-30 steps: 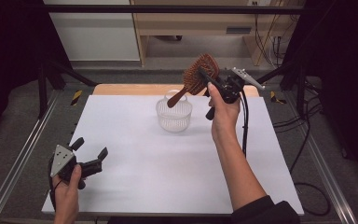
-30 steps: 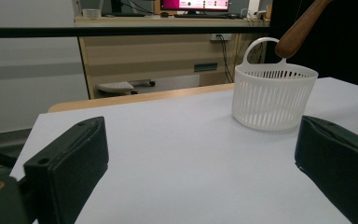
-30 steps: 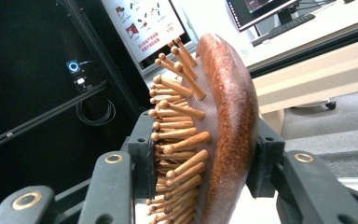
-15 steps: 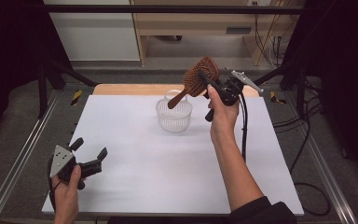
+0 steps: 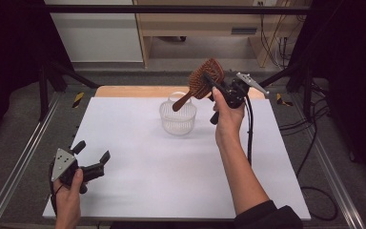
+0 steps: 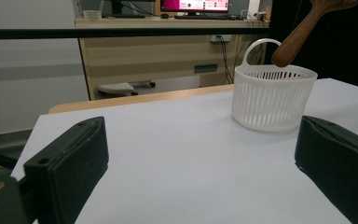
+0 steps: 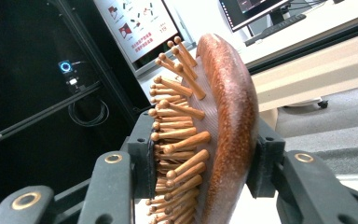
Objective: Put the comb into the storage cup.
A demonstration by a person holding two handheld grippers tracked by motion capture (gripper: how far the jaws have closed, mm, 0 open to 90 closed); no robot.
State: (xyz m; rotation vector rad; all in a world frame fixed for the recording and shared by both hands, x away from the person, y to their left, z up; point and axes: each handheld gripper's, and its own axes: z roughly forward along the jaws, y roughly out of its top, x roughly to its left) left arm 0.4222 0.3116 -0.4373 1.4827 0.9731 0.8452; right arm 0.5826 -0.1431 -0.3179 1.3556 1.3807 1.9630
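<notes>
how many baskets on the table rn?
1. A white slotted basket stands toward the far middle of the white table, under the handle end of the wooden hairbrush held up by the right gripper. No other basket in sight.

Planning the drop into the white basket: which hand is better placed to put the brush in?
Right. The right tool already grips the hairbrush by its head, handle slanting down over the basket. The left tool sits open and empty near the table's front-left corner.

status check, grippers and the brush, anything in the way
Right gripper shut on hairbrush, handle tip over white basket. Left gripper open, low at table corner. Nothing blocking the basket.
</notes>
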